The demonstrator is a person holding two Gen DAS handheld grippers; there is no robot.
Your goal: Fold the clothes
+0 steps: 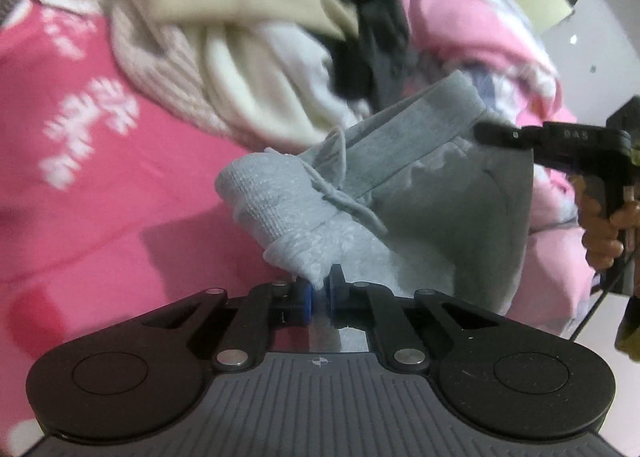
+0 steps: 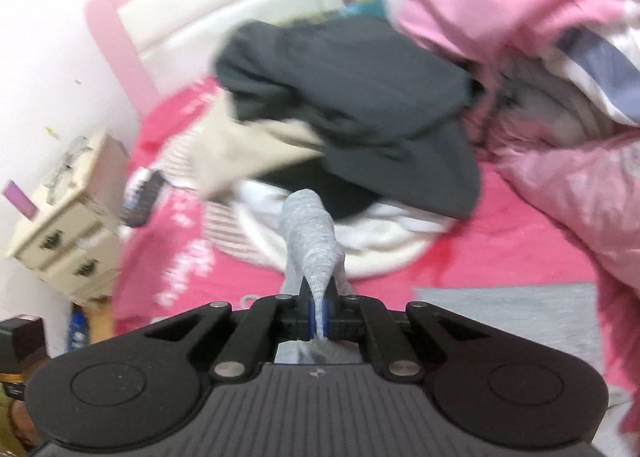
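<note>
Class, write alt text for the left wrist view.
The left gripper, shut, pinches a grey drawstring garment above a pink bedspread; the right gripper holds its far waistband corner. Mixed clothes lie piled behind.

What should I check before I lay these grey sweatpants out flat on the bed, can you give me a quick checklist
1. Left gripper clamped on the grey sweatpants: ok, fabric is pinched between the blue pads.
2. Right gripper clamped on the same garment: ok, a ribbed grey edge runs between its pads.
3. Waistband stretched between the two grips: not ok, it sags and is bunched near the left pads.
4. Drawstring free: ok, it hangs loose outside.
5. Garment clear of the clothes pile: cannot tell, the pile sits close behind it.
6. Bare pink bedsheet for laying it down: ok, open sheet shows to the left in the left wrist view.
</note>
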